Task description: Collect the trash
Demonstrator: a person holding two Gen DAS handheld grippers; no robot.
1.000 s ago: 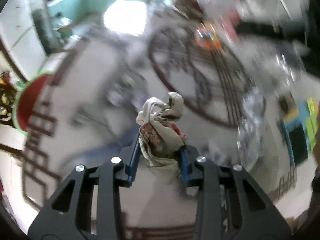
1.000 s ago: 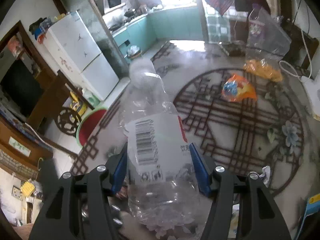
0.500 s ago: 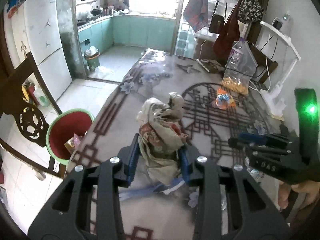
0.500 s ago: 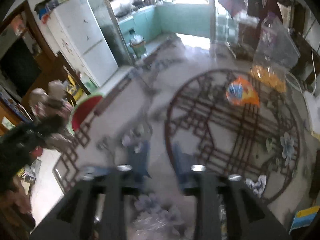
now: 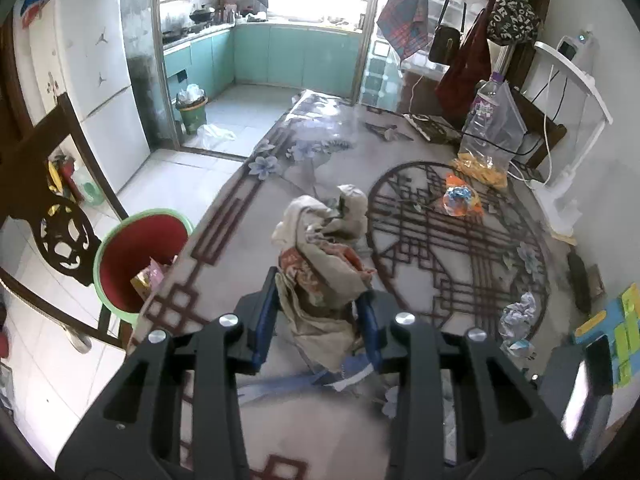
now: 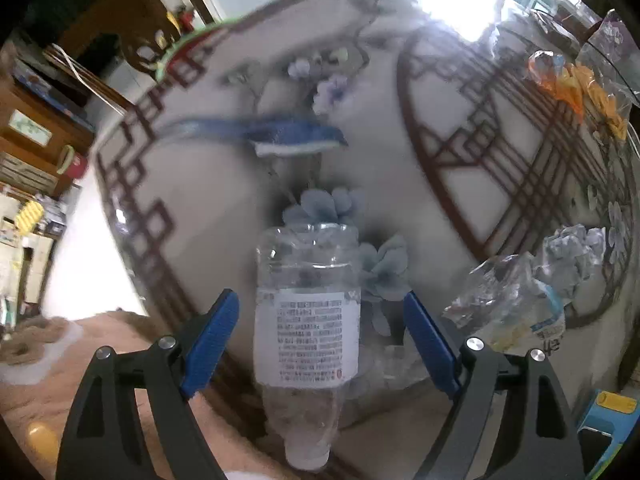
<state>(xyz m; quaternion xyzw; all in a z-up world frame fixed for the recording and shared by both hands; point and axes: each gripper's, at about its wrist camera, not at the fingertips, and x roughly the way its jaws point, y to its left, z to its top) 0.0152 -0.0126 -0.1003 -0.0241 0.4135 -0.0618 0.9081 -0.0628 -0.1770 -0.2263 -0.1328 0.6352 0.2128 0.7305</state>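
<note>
My left gripper (image 5: 318, 316) is shut on a crumpled beige and red wrapper wad (image 5: 324, 256), held above the patterned table (image 5: 240, 216). A red bin with a green rim (image 5: 138, 256) stands on the floor at the table's left edge, with some trash inside. My right gripper (image 6: 320, 332) is open, its blue pads apart on either side of a clear plastic bottle (image 6: 308, 320) with a white label, lying with its cap toward me. Whether the pads touch the bottle I cannot tell.
An orange snack bag (image 5: 460, 200), a clear bag of yellow snacks (image 5: 484, 152), crumpled paper (image 5: 520, 312) and crushed clear plastic (image 6: 508, 312) lie on the table. A white lamp (image 5: 576, 128) stands at right. A dark wooden chair (image 5: 52, 184) stands by the bin.
The right gripper lost the upright bottle it gripped, swung down over the table, and now stands open around a lying bottle. The left gripper steadied, still holding the wad.
</note>
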